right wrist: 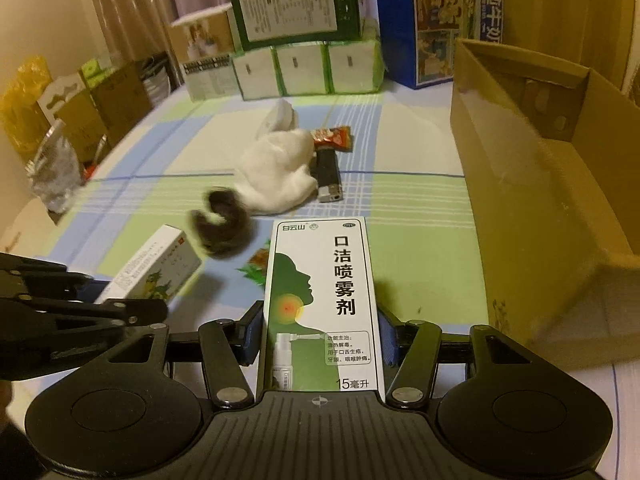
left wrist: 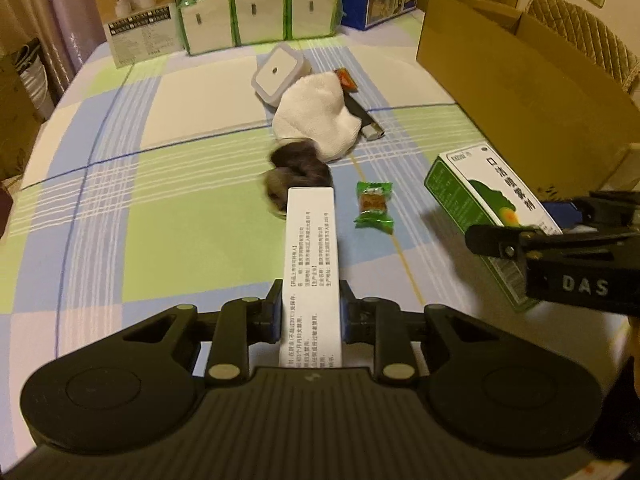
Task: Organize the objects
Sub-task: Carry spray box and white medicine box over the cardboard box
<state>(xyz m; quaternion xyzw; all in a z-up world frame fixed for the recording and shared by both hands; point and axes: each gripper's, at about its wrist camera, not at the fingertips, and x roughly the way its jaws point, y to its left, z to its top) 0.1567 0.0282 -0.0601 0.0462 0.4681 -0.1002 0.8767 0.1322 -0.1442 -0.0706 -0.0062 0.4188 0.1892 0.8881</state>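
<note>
the left gripper (left wrist: 311, 312) has its jaws closed on one narrow white printed carton (left wrist: 310, 256); the right gripper (right wrist: 320, 334) clamps one green-and-white spray box (right wrist: 320, 300). both hang above the checked desk (left wrist: 180, 232). best to carry each level towards the open brown cardboard box (right wrist: 560, 184) at two o'clock. ahead lie one green-wrapped candy (left wrist: 374, 207), one white sock (left wrist: 316, 120), one lighter (right wrist: 328, 174).
</note>
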